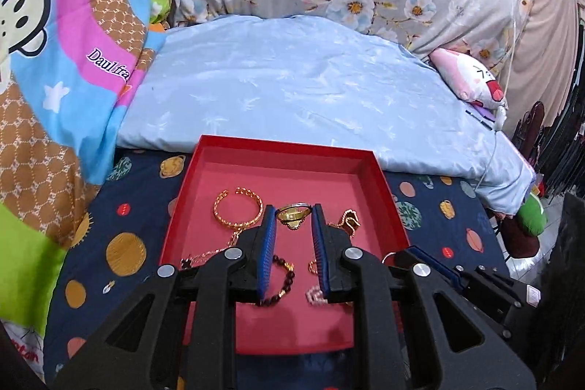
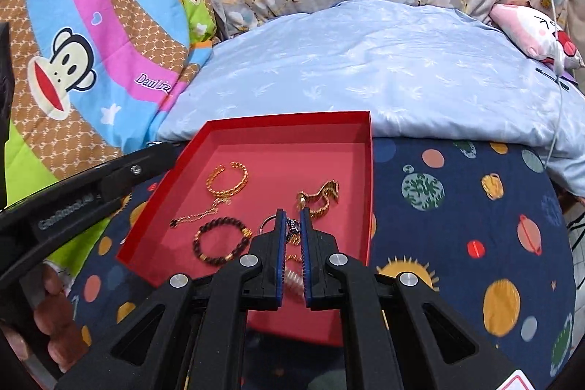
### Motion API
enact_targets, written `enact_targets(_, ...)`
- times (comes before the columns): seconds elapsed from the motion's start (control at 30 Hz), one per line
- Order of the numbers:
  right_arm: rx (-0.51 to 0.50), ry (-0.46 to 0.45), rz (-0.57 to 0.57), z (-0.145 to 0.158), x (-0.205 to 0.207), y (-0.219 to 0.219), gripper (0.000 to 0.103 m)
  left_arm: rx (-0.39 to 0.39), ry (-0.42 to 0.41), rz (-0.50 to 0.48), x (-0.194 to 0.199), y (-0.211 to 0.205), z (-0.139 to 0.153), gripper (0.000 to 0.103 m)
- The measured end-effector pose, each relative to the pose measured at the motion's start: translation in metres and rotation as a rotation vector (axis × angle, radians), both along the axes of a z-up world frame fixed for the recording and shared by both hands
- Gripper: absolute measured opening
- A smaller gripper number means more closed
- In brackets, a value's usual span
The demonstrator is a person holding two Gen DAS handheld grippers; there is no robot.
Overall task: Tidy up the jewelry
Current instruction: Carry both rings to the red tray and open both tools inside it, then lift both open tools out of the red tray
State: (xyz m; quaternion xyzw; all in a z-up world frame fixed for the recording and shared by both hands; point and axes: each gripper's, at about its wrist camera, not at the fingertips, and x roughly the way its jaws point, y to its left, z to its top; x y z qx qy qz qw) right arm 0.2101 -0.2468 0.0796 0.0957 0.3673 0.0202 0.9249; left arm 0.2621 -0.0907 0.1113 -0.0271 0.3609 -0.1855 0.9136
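Your left gripper (image 1: 292, 211) hangs low over the shallow red cardboard box lid (image 1: 393, 200), its blue-padded jaws spread wide around a gold ring with a flat oval face (image 1: 290, 215), with a gap on each side. Whether the tips rest on the floor of the lid is unclear. Your right gripper (image 2: 291, 216) sits at the near right of the lid, jaws drawn to a narrow gap around a dark ornate silver ring (image 2: 291, 229); you cannot tell from here whether the pads actually press it.

All the jewelry lies inside the lid. A twisted gold open bangle (image 1: 237, 209) lies just left of your left jaw, with a thin gold chain (image 1: 215, 253) trailing from it toward the near left corner. A dark brown beaded bracelet (image 2: 219, 242) crowds the left side of your right gripper, and a thick gold link chain (image 2: 321, 196) is heaped just beyond its right jaw.

The lid rests on a navy planet-print bedsheet (image 2: 457, 225). Behind it rises a pale blue pillow (image 1: 292, 86), with a cartoon monkey quilt (image 2: 91, 42) to the left and a pink plush toy (image 1: 471, 79) at the far right.
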Motion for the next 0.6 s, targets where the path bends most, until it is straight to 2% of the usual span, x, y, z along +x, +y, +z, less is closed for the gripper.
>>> enact_targets(0.33,0.024,0.039,-0.017,-0.023,0.028,-0.013,0.007,0.025,0.037,-0.028,0.029,-0.027,-0.026,0.019)
enact_targets(0.4,0.027,0.041,-0.017,-0.025,0.030,-0.015,0.007,0.026,0.054,-0.032,0.033,-0.029,-0.031,0.024)
enact_targets(0.47,0.033,0.033,-0.023,-0.025,0.029,-0.016,0.008,0.026,0.058,-0.016,0.035,-0.028,-0.035,0.040)
enact_targets(0.57,0.040,0.022,-0.027,-0.023,0.027,-0.018,0.010,0.019,0.047,0.000,0.033,-0.026,-0.035,0.052)
enact_targets(0.6,0.044,0.018,-0.033,-0.022,0.026,-0.019,0.011,0.020,0.045,0.007,0.033,-0.025,-0.034,0.053)
